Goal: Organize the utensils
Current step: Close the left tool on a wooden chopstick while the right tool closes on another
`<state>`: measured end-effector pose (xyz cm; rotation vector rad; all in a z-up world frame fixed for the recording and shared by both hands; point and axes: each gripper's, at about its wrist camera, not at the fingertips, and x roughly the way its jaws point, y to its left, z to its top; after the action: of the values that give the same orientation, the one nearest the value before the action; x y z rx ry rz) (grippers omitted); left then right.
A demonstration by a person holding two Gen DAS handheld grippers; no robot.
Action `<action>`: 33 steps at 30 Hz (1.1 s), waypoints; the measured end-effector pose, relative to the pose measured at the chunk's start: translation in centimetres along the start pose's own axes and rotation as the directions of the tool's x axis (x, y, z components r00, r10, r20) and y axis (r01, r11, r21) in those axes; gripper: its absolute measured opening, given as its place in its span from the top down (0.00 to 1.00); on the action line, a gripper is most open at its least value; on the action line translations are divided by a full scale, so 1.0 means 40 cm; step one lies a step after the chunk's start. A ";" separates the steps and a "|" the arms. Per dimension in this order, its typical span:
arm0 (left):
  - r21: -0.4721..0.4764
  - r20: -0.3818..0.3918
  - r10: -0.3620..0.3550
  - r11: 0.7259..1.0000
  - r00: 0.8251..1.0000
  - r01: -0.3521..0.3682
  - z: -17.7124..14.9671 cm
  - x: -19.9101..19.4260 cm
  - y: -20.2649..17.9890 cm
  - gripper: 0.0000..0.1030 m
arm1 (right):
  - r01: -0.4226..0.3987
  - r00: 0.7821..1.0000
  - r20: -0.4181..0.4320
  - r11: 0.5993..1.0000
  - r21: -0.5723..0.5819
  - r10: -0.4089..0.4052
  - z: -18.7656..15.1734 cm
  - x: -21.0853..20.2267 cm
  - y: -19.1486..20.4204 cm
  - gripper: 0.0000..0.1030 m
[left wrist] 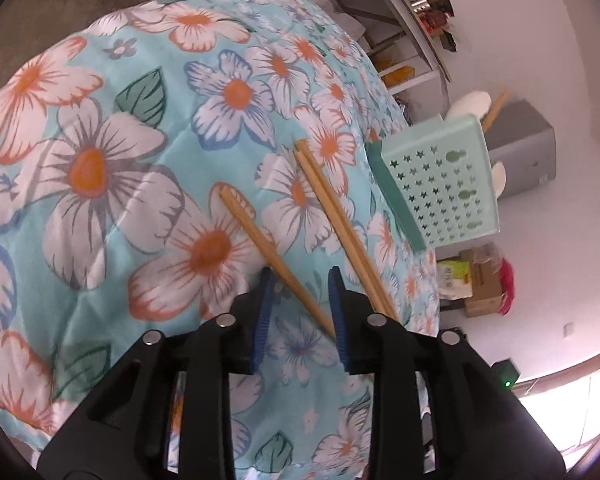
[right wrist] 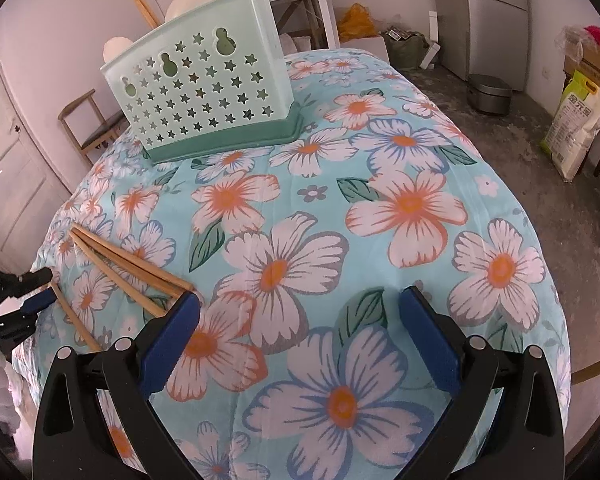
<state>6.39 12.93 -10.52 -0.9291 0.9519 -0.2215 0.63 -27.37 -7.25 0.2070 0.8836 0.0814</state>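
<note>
A: Where does your left gripper stand?

B: Mine is partly open, low over the tabletop. One chopstick runs slantwise between the pads; its near end seems to touch the right pad, though the wrist view is too skewed for me to be sure. I would not call it held.

A: And the rest?

B: A pair lies just beyond the right pad, side by side, pointing toward the holder. The holder stands near the far edge, with a stick and white spoons already poking out above it.

A: Your right gripper?

B: Wide, empty, hanging over bare cloth, well apart from the chopsticks.

A: How do you do this step well?

B: I'd square the pads across the single stick, near its middle, so it doesn't swing, close firmly, then lift it clear before turning it upright over the holder.
</note>
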 end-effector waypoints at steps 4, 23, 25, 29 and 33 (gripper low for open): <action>-0.063 -0.010 -0.024 0.998 1.000 0.024 0.008 0.011 0.011 0.69 | -0.017 1.000 0.011 1.000 0.013 0.017 -0.004 -0.006 -0.006 0.05; 0.077 0.035 0.107 0.991 0.994 -0.110 0.001 0.039 -0.055 0.73 | -0.150 0.986 0.091 0.984 0.100 0.141 -0.017 -0.025 -0.054 0.05; 0.124 0.054 0.137 0.982 0.989 -0.143 -0.006 0.042 -0.063 0.80 | -0.143 0.987 0.083 0.986 0.084 0.137 -0.015 -0.025 -0.050 0.05; 0.164 0.077 0.138 0.975 0.987 -0.149 -0.010 0.040 -0.063 0.80 | -0.163 0.985 0.080 0.983 0.088 0.156 -0.014 -0.026 -0.054 0.05; 0.193 0.092 0.120 0.972 0.989 -0.136 -0.014 0.032 -0.060 0.81 | -0.252 0.966 0.101 0.955 0.159 0.238 -0.009 -0.031 -0.093 0.06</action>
<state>7.23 10.47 -9.60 -0.6858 0.8943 -0.1653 -0.51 -31.16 -7.33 0.4778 0.7804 0.2275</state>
